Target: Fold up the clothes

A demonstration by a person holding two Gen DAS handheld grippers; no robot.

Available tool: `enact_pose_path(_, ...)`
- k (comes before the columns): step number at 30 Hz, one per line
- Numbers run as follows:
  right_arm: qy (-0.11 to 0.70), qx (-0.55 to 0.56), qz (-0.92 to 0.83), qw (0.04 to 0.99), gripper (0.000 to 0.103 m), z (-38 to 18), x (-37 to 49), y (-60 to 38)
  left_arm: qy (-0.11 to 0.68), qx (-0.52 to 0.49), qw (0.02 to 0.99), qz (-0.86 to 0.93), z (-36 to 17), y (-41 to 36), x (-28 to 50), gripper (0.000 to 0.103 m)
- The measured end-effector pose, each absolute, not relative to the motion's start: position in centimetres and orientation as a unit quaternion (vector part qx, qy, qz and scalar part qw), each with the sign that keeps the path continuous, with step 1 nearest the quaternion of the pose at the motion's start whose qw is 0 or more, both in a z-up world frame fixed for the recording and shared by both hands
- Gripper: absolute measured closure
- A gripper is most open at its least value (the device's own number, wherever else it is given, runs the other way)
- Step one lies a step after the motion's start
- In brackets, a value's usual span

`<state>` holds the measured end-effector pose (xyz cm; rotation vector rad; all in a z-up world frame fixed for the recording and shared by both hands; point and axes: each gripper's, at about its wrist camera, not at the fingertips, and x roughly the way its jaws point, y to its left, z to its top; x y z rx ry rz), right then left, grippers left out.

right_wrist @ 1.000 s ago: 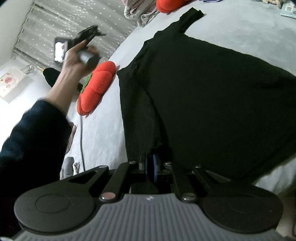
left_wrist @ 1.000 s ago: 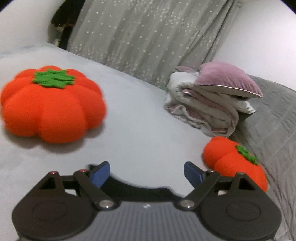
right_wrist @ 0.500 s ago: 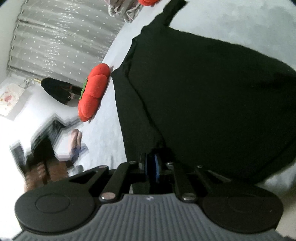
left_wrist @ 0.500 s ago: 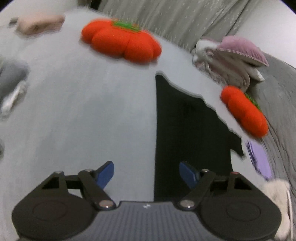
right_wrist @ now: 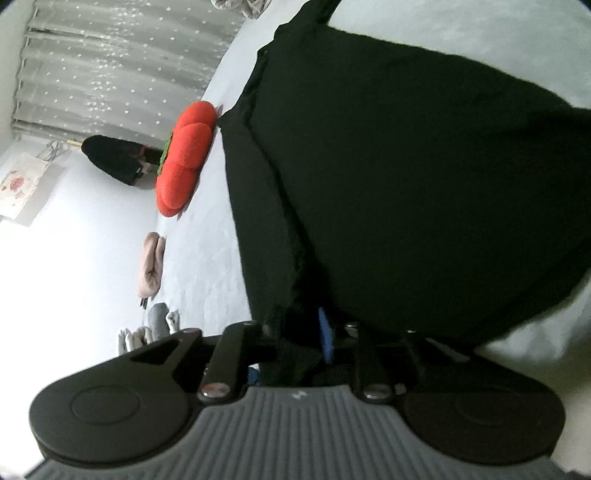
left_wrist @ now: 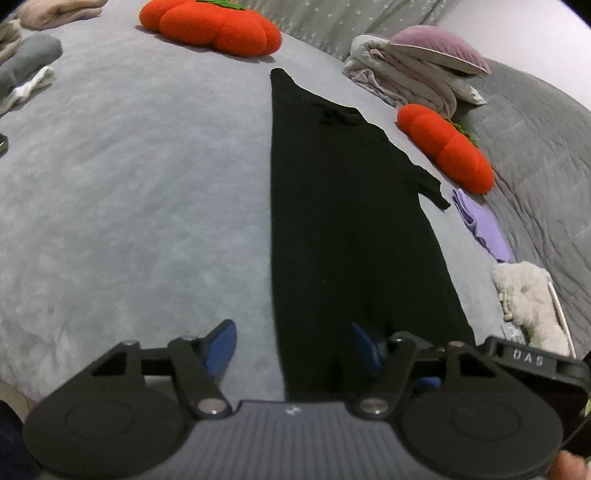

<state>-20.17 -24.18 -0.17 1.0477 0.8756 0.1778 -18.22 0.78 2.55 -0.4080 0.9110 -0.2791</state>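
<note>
A black garment [left_wrist: 343,221] lies flat on the grey bed [left_wrist: 129,184], folded into a long narrow strip that runs away from me. My left gripper [left_wrist: 293,347] hovers low over its near end. The strip's left edge lies between the blue pads [left_wrist: 221,347], which are closing but do not press on the cloth. In the right wrist view the same black garment [right_wrist: 424,177] fills the frame. My right gripper [right_wrist: 306,332] is at its near hem with jaws opening, one blue pad [right_wrist: 325,332] showing and bunched cloth loose between them.
Two orange pumpkin cushions [left_wrist: 210,22] [left_wrist: 447,147] lie beyond the garment, with a pile of bedding and a mauve pillow [left_wrist: 417,62] behind. A lilac cloth [left_wrist: 480,225] and a fluffy beige item [left_wrist: 528,299] lie to the right, grey and pink clothes [left_wrist: 26,62] far left. A black labelled casing [left_wrist: 528,358] is at lower right.
My left gripper swung down from facing the cushions to the garment's near end, and its jaws narrowed. The right jaws, shut on the hem before, have parted. The person's arm left the right view.
</note>
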Motion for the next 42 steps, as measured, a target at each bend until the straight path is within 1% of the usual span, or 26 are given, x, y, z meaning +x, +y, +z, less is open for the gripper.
enact_pose_path(1,0.403,0.483,0.079,0.773,0.072,-0.2,-20.1,-24.3,0.436,-0.189,0.869,-0.137,2.4,0.5,-18.3,0.052)
enact_pose_path(2,0.401,0.481,0.076,0.776,0.072,-0.1,-20.1,-24.5,0.437,-0.182,0.869,-0.141,2.2,0.3,-18.4,0.058)
enact_pose_path(3,0.398,0.479,0.073,0.779,0.071,-0.1,-20.0,-24.6,0.438,-0.176,0.870,-0.145,2.1,0.0,-18.4,0.067)
enact_pose_path(4,0.396,0.475,0.072,0.783,0.071,0.1,-20.0,-24.6,0.438,-0.170,0.870,-0.149,1.9,-0.2,-18.5,0.074)
enact_pose_path(5,0.393,0.471,0.071,0.787,0.071,0.3,-20.0,-24.6,0.440,-0.164,0.870,-0.151,1.8,-0.4,-18.6,0.090)
enact_pose_path(6,0.393,0.466,0.073,0.789,0.070,0.3,-19.7,-24.2,0.442,-0.159,0.870,-0.150,1.6,-0.3,-18.5,0.099)
enact_pose_path(8,0.401,0.449,0.087,0.794,0.070,0.4,-19.4,-23.5,0.443,-0.160,0.869,-0.153,1.5,0.0,-18.7,0.101)
enact_pose_path(12,0.425,0.394,0.095,0.810,0.072,0.3,-19.0,-21.9,0.443,-0.175,0.865,-0.156,1.6,1.2,-19.1,0.102)
enact_pose_path(13,0.425,0.406,0.100,0.803,0.080,0.1,-19.0,-22.1,0.444,-0.181,0.864,-0.156,1.7,1.7,-19.2,0.102)
enact_pose_path(14,0.425,0.423,0.105,0.794,0.084,-0.2,-19.1,-22.3,0.446,-0.189,0.861,-0.155,1.7,2.1,-19.4,0.102)
enact_pose_path(15,0.422,0.458,0.118,0.774,0.086,-0.6,-19.2,-22.8,0.446,-0.197,0.859,-0.154,1.7,2.5,-19.5,0.102)
enact_pose_path(17,0.412,0.533,0.143,0.725,0.087,-1.3,-19.3,-23.9,0.446,-0.215,0.855,-0.154,1.6,3.5,-19.8,0.102)
enact_pose_path(19,0.397,0.568,0.152,0.705,0.087,-1.4,-19.4,-24.5,0.445,-0.225,0.853,-0.154,1.4,4.1,-19.9,0.102)
enact_pose_path(25,0.399,0.593,0.137,0.686,0.087,-2.5,-19.7,-25.3,0.434,-0.200,0.863,-0.164,1.3,3.7,-20.0,0.102)
enact_pose_path(27,0.405,0.574,0.135,0.698,0.087,-2.2,-19.8,-25.1,0.432,-0.192,0.865,-0.167,1.5,3.7,-20.2,0.102)
enact_pose_path(29,0.405,0.533,0.125,0.732,0.083,-1.2,-19.8,-24.8,0.435,-0.191,0.864,-0.168,1.4,3.9,-20.2,0.102)
enact_pose_path(30,0.403,0.507,0.118,0.753,0.083,-0.7,-19.8,-24.5,0.436,-0.193,0.862,-0.169,1.2,4.0,-20.1,0.102)
enact_pose_path(32,0.402,0.457,0.119,0.785,0.078,0.2,-19.7,-23.7,0.438,-0.198,0.860,-0.173,1.1,4.1,-20.0,0.101)
enact_pose_path(33,0.402,0.433,0.124,0.797,0.066,0.6,-19.6,-23.3,0.438,-0.199,0.859,-0.175,1.1,4.1,-20.0,0.100)
enact_pose_path(34,0.403,0.411,0.131,0.807,0.058,1.0,-19.5,-22.7,0.437,-0.200,0.859,-0.177,1.1,4.1,-20.0,0.100)
enact_pose_path(35,0.408,0.386,0.139,0.815,0.058,1.2,-19.4,-22.0,0.437,-0.201,0.858,-0.179,1.1,4.1,-20.0,0.100)
enact_pose_path(38,0.419,0.316,0.139,0.840,0.058,1.4,-19.4,-20.1,0.436,-0.204,0.857,-0.185,1.1,4.0,-20.0,0.093)
enact_pose_path(39,0.420,0.299,0.138,0.845,0.062,1.4,-19.4,-19.6,0.436,-0.205,0.856,-0.186,1.1,4.0,-20.0,0.088)
enact_pose_path(40,0.421,0.284,0.134,0.851,0.078,1.4,-19.5,-19.4,0.436,-0.206,0.856,-0.188,1.1,4.0,-20.0,0.085)
enact_pose_path(41,0.421,0.280,0.129,0.853,0.087,1.4,-19.4,-19.6,0.435,-0.207,0.855,-0.190,1.2,3.9,-20.0,0.081)
enact_pose_path(42,0.421,0.278,0.125,0.854,0.094,1.4,-19.4,-19.7,0.435,-0.208,0.855,-0.192,1.2,3.9,-20.0,0.076)
